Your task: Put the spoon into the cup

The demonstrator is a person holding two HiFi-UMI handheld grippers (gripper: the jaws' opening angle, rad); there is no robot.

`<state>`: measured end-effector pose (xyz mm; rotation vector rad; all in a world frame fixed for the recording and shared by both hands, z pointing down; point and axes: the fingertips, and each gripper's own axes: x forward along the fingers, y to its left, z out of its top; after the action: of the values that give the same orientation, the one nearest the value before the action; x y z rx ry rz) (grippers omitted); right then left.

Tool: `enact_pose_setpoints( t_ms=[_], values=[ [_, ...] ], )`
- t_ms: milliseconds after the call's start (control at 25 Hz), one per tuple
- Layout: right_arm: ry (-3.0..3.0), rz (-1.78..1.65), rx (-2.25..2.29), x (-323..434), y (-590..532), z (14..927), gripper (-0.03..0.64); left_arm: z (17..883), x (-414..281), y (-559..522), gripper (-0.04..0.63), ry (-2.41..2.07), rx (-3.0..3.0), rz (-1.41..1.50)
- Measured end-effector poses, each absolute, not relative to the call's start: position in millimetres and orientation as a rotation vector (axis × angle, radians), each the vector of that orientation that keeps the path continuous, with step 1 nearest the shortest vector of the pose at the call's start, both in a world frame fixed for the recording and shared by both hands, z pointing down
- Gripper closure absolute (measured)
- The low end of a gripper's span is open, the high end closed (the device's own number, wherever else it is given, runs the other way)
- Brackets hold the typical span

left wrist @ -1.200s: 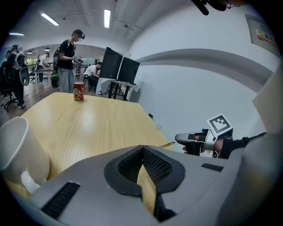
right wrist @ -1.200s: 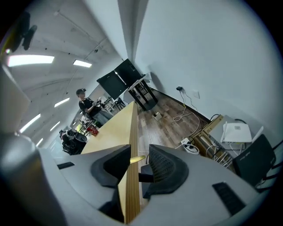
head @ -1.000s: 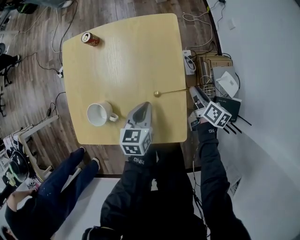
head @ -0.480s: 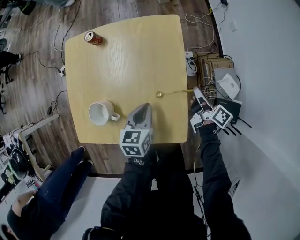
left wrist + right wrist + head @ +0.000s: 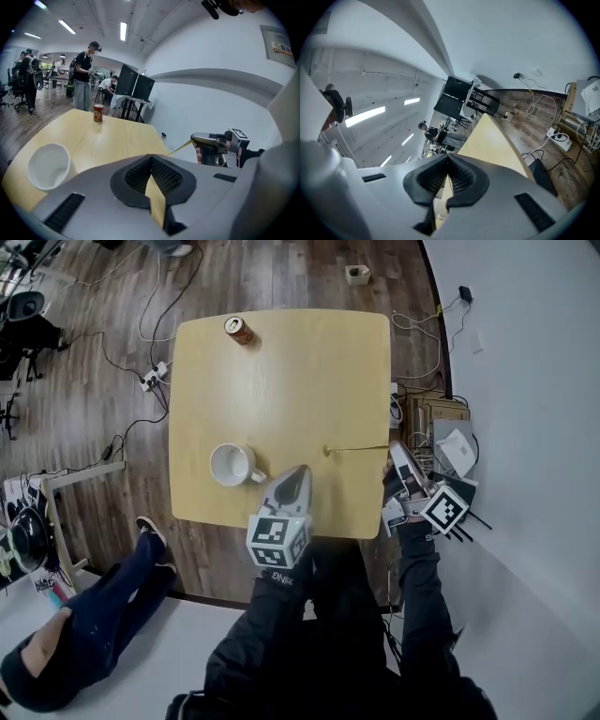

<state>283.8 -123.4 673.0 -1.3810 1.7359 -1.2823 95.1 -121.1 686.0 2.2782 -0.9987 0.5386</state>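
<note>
At the right edge of the pale wooden table [image 5: 300, 371], my right gripper [image 5: 392, 457], jaws having just been closing, is clamping the handle end of the slim gold metal spoon [image 5: 352, 448], its bowl well apart from the white ceramic cup [image 5: 231, 465]. Pinching so far out, I am risking it pivoting or slipping. That hand is pointing nearly level; my left gripper [image 5: 295, 476] is hovering near the cup, jaws together, empty.

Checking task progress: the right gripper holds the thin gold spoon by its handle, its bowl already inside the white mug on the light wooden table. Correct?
No. The head view shows the bowl of the thin gold spoon outside the white mug, well to its right. The right gripper does hold the handle, and the mug stands on the light wooden table.
</note>
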Motion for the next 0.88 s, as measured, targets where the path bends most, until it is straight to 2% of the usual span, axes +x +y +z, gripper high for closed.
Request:
enact_pose_setpoints(
  t_ms=[400,640,880],
  values=[
    [1.975,-1.277,-1.123,153,-168,592,0.596,641,-10,-131,0.562,-1.259,2.181,0.411],
    [2.077,-1.333,-1.06,68,-190,599,0.595,646,-78,-130,0.561,-1.38,2.083,0.373],
    [2.181,-1.368,-1.167,15,-203,635,0.595,663,-128,-126,0.561,-1.434,2.005,0.371]
  ],
)
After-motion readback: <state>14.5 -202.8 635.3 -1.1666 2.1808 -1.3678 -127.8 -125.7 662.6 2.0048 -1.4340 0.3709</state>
